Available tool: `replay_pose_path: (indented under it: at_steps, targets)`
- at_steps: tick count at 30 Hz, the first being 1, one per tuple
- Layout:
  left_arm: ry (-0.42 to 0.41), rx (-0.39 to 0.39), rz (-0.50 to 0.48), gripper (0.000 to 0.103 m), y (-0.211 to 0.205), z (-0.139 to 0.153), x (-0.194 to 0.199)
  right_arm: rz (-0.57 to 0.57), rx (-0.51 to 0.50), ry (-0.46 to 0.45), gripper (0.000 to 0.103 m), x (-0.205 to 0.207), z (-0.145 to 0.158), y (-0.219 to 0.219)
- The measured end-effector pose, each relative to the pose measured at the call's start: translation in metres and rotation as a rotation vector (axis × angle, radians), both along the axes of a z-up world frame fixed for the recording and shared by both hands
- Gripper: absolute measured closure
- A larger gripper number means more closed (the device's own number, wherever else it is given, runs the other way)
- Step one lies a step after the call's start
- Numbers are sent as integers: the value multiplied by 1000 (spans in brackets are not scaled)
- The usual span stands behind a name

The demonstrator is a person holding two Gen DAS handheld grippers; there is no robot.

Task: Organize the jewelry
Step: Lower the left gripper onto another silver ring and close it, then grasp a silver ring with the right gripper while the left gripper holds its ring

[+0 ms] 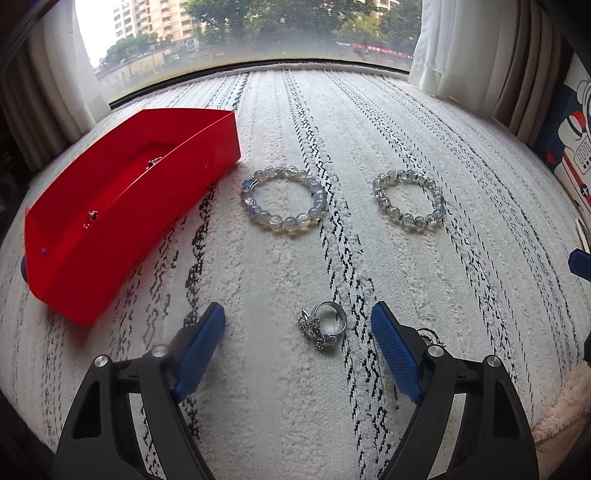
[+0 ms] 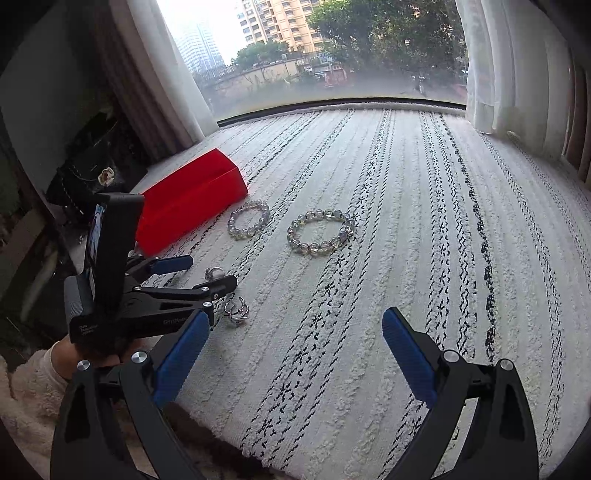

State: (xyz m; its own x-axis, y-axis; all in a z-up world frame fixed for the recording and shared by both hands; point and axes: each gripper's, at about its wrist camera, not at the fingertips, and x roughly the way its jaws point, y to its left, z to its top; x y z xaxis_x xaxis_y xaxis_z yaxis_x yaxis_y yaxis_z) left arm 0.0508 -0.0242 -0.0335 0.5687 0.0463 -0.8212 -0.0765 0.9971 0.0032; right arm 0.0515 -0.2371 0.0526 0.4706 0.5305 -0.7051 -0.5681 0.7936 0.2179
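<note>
Jaws of both grippers stand released over a white black-striped rug (image 1: pixel 424 122) by a curtained window (image 1: pixel 258 29).

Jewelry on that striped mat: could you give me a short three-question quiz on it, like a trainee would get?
1. True or false: the silver ring lies between the open fingers of the left hand-held gripper, not yet pinched.
2. How many beaded bracelets lie on the mat?
   A. one  B. two  C. four
3. Fill in: the red tray already holds a few small ____ pieces.

Key
1. True; the pads stand clear of the ring on both sides.
2. B: one bracelet nearer the tray, another farther from it.
3. Jewelry; too small to identify.
</note>
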Motion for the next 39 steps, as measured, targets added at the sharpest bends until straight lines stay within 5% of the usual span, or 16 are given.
replay_pose_path:
  at_steps: [10, 13, 17, 33, 39]
  targets:
    - [-17, 24, 9, 47, 2, 3, -5, -2, -3, 9, 10, 1, -2, 0]
    - [-17, 17, -10, 68, -1, 5, -7, -2, -3, 9, 10, 1, -2, 0]
    - [-18, 23, -31, 77, -5, 5, -7, -3, -4, 9, 10, 1, -2, 0]
    - [-11, -6, -34, 81, 1, 9, -11, -5, -21, 14, 10, 3, -6, 4]
    - [-78, 12, -54, 81, 11, 42, -25, -32, -43, -69, 10, -4, 3, 13]
